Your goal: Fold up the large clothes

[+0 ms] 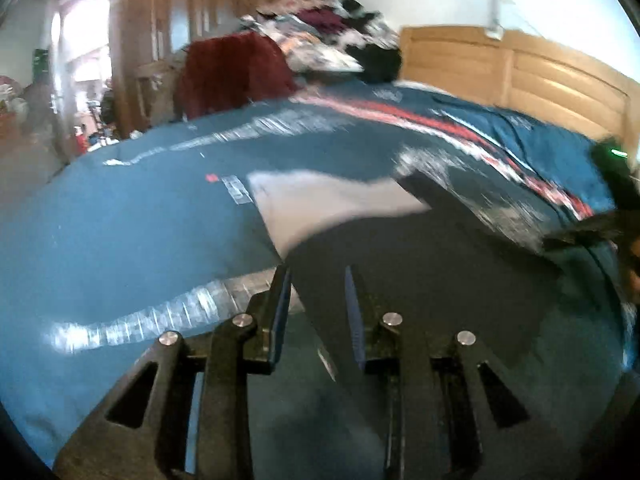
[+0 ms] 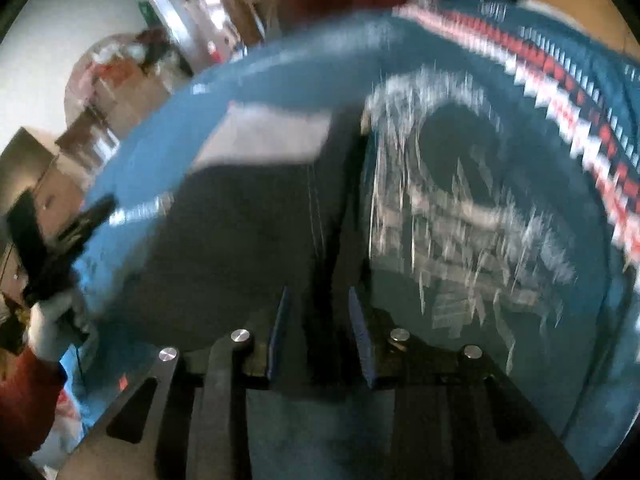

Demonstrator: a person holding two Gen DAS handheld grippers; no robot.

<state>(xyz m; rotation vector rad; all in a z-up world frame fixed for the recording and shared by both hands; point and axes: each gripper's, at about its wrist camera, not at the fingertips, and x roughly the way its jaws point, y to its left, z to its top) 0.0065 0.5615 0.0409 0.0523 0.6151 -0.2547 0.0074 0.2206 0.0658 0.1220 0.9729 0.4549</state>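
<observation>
A dark garment [image 1: 420, 264] lay spread on the blue bedcover [image 1: 120, 220], with a pale grey piece [image 1: 320, 196] at its far end. No finished fold showed, so the folding looked barely begun. The left tool [image 1: 318, 280] stood part open, empty, at the garment's near edge; the right tool [image 2: 318, 300] likewise, over its dark cloth. Open bedcover lay left; a clothes pile [image 1: 332, 36] and headboard [image 1: 520, 64] bounded the far side.
</observation>
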